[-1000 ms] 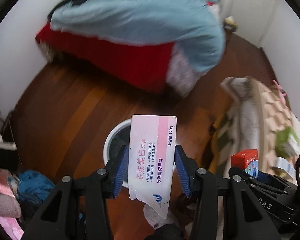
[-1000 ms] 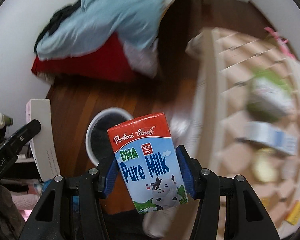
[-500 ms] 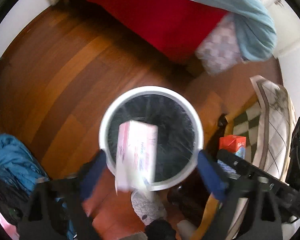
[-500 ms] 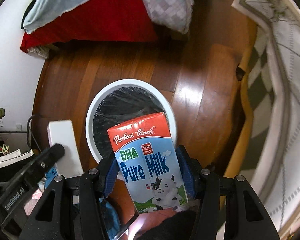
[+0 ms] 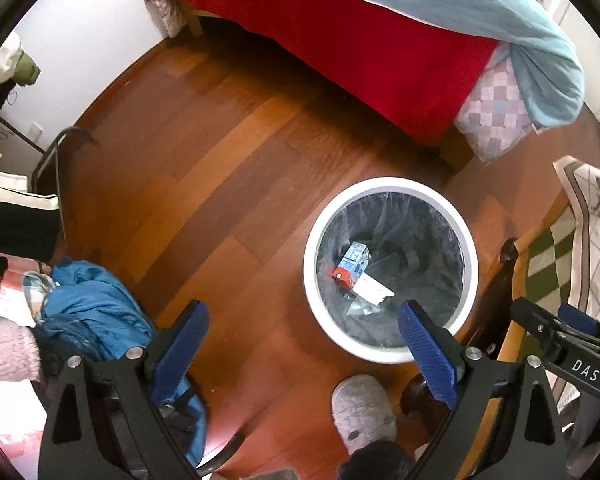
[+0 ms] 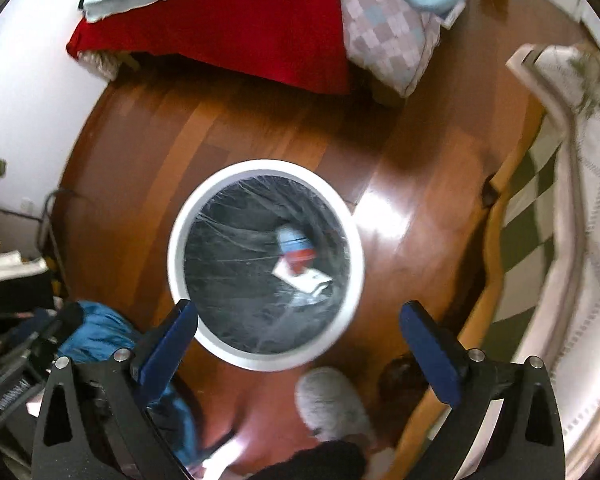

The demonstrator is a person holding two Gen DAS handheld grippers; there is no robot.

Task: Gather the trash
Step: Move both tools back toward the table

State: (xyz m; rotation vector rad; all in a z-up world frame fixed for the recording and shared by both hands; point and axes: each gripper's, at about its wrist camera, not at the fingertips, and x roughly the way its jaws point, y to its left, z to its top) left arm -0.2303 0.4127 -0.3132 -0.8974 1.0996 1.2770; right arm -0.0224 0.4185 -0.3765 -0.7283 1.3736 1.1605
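Note:
A round white trash bin (image 5: 470,236) with a clear liner stands on the wooden floor; it also shows in the right wrist view (image 6: 176,240). At its bottom lie the red and blue milk carton (image 5: 350,268) and the white toothpaste box (image 5: 374,290); both show blurred in the right wrist view, carton (image 6: 296,246) and box (image 6: 306,278). My left gripper (image 5: 304,338) is open and empty above the floor left of the bin. My right gripper (image 6: 298,334) is open and empty above the bin's near rim.
A bed with a red sheet (image 5: 360,52) and a light blue blanket (image 5: 480,4) is at the back. Blue clothes (image 5: 88,308) lie at the left. A grey slipper (image 5: 362,410) is near the bin. A wooden table with a checked cloth (image 5: 556,248) is at the right.
Both grippers have opened. The toothpaste box and the milk carton have dropped from them into the bin. The left gripper has shifted left of the bin.

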